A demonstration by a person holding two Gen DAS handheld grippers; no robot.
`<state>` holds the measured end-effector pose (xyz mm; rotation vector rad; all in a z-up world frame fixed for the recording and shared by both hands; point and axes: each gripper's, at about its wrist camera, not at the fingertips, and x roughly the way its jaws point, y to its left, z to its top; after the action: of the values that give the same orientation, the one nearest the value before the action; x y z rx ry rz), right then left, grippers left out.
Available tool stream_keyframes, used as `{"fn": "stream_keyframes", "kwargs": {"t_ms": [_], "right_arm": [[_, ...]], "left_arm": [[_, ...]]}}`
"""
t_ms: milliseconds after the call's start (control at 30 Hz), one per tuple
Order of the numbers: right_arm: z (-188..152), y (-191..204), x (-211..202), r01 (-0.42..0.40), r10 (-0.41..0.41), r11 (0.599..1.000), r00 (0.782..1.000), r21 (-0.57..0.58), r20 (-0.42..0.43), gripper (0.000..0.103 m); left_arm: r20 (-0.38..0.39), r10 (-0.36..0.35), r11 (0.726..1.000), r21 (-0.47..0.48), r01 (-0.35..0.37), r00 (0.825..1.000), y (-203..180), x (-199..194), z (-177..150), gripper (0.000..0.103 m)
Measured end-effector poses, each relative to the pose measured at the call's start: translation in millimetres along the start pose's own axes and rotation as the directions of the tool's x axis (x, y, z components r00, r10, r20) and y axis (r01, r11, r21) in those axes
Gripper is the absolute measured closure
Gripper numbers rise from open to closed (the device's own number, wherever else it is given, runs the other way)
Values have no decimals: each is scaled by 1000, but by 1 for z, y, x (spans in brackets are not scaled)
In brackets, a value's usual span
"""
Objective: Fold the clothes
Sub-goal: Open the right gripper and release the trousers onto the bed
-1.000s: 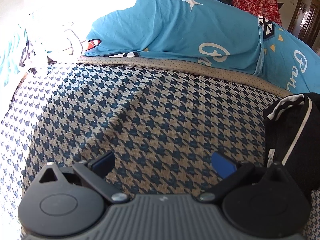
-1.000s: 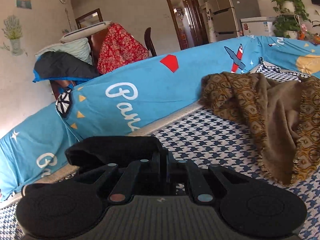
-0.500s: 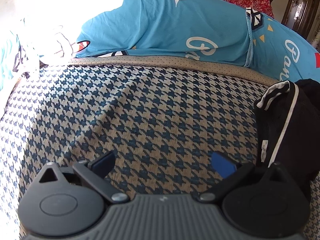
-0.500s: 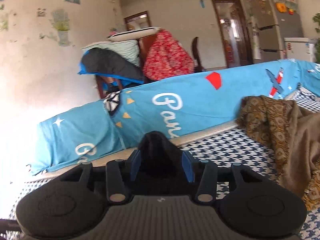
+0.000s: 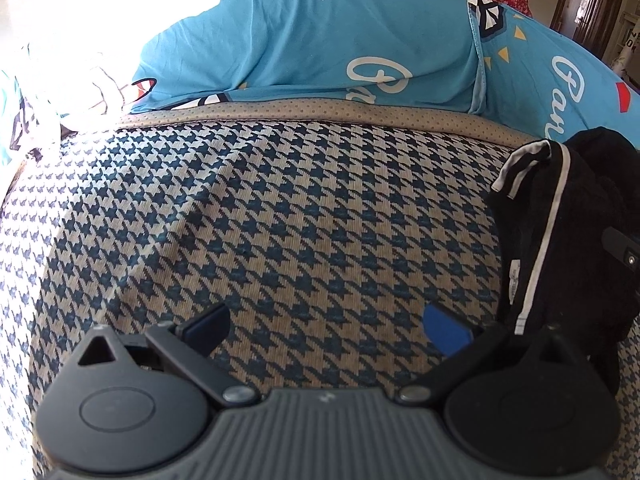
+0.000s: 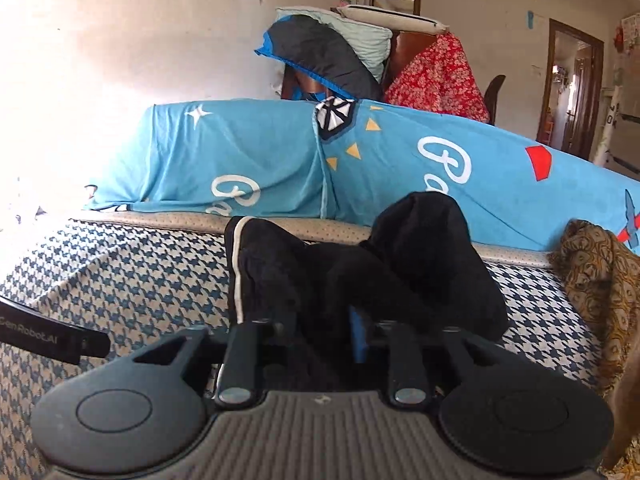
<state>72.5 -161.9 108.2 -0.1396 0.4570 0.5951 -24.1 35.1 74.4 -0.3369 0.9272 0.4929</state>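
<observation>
A black garment with white piping [image 6: 360, 276] is bunched up in my right gripper [image 6: 320, 332], which is shut on it just above the houndstooth seat [image 6: 140, 272]. The cloth hides most of the right fingers; a strip of blue pad shows. In the left wrist view the same black garment [image 5: 568, 240] hangs at the right edge, with its white-striped cuff on top. My left gripper [image 5: 326, 322] is open, low over the bare houndstooth seat [image 5: 280, 216], with nothing between its fingers [image 5: 444, 330].
A blue printed cover [image 5: 340, 40] drapes the backrest behind the seat. A brown patterned cloth [image 6: 600, 276] lies heaped at the right. White fabric [image 5: 88, 92] sits at the far left. Pillows and a red floral cloth [image 6: 436, 76] are piled behind the backrest.
My right gripper has swung left and dropped toward the seat, carrying the black garment, which now spreads in front of it. The garment has come further into the left wrist view.
</observation>
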Motion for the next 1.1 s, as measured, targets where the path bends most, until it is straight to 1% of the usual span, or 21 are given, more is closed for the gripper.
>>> {"fn": "stream_keyframes", "kwargs": {"t_ms": [167,233,300,367,433,500,567,600,633,667,733,767,833,900,933,1000,1100], "right_arm": [[0,-9,2,84,-85,996,996,36,19,91],[5,-20,-6,158,-162,983,986,90,47,91],[8,-31,-13,227,-237,964,969,136,65,91],[9,-42,-16,294,-310,939,948,176,69,91],[10,-52,-18,338,-356,918,932,206,61,91],[10,-58,-19,407,-426,887,904,219,42,91],[9,-65,-19,442,-458,865,889,236,13,88],[9,-69,-20,459,-473,854,881,245,-2,84],[10,-71,-22,458,-474,851,881,258,0,79],[11,-73,-26,451,-472,852,881,266,16,77],[13,-69,-36,438,-464,865,884,247,60,70],[13,-64,-40,412,-438,882,896,229,77,69],[11,-57,-44,319,-338,925,939,208,62,66],[7,-49,-43,242,-251,950,968,199,24,66],[3,-42,-42,209,-212,961,977,182,0,66],[-4,-30,-41,184,-181,972,983,142,-36,66],[-11,-21,-37,169,-161,980,984,107,-80,66]], "left_arm": [[-1,-4,1000,3,4,1000,0,-1,0,0],[-2,-3,1000,9,3,1000,-1,-1,0,0],[-4,-3,1000,15,3,1000,-3,-1,-1,0],[-5,-3,1000,22,3,1000,-5,0,-1,0],[-5,-2,1000,27,2,1000,-7,0,-1,0],[-6,-5,999,33,5,1000,-9,0,-2,0],[-9,-10,999,40,11,1000,-10,1,-2,0],[-11,-13,999,44,13,1000,-11,1,-2,0],[-12,-15,999,48,16,1000,-11,1,-2,0],[-15,-20,998,53,21,1000,-12,1,-2,0],[-23,-32,997,66,33,999,-13,2,-3,0],[-27,-38,997,72,40,999,-13,2,-4,0],[-50,-64,994,82,68,997,-15,4,-5,0],[-75,-105,991,81,111,992,-16,6,-9,0],[-87,-125,988,79,132,988,-17,7,-11,0],[-107,-160,981,92,170,981,-20,8,-15,0],[-141,-213,967,111,229,967,-28,10,-22,0]]}}
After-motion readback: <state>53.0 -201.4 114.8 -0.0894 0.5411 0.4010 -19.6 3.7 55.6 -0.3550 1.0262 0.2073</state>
